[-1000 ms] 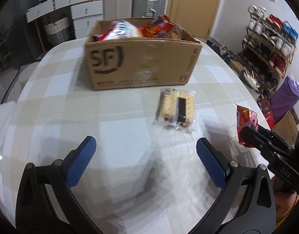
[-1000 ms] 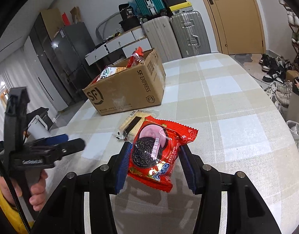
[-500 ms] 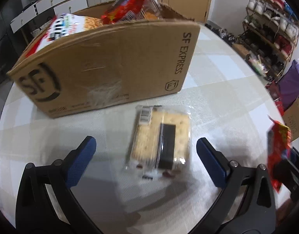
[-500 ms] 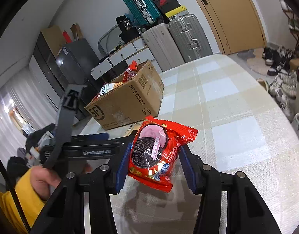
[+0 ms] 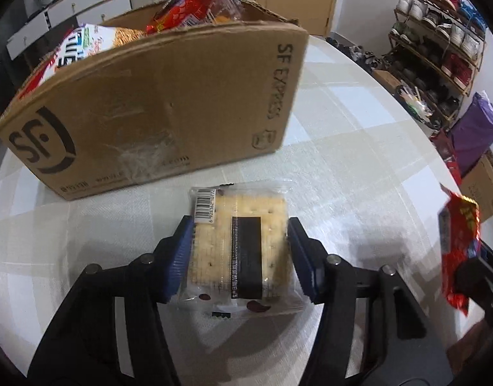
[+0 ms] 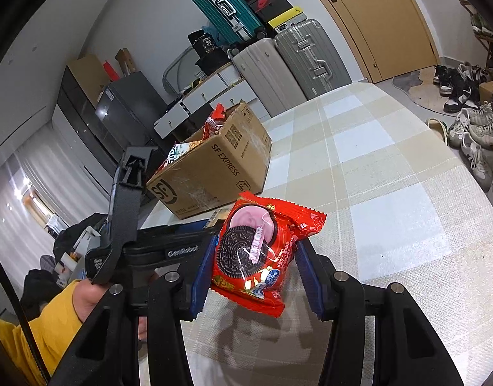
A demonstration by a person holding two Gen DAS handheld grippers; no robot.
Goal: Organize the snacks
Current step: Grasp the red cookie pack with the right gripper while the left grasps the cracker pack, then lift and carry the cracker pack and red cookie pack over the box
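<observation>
A clear pack of crackers with a black band [image 5: 240, 251] lies on the checked tablecloth just in front of the brown SF Express box [image 5: 156, 112]. My left gripper [image 5: 240, 223] points down over it, and its jaws are closing, blue pads pressing both long sides of the pack. Snack bags stick out of the box top. My right gripper [image 6: 256, 243] is shut on a red cookie packet [image 6: 259, 254], held above the table to the right of the left gripper. That packet also shows at the right edge of the left wrist view [image 5: 459, 251]. The box [image 6: 211, 173] stands behind it.
The round table's edge [image 5: 423, 148] curves past on the right, with a shoe rack [image 5: 439, 41] and a purple bag [image 5: 475, 132] beyond. Suitcases [image 6: 294, 61] and white drawers [image 6: 211, 96] stand behind the box. A hand in a yellow sleeve [image 6: 47, 328] holds the left gripper.
My left gripper has moved forward to the cracker pack by the box and its jaws have come in from wide open onto the pack's sides. The right gripper still holds the red packet.
</observation>
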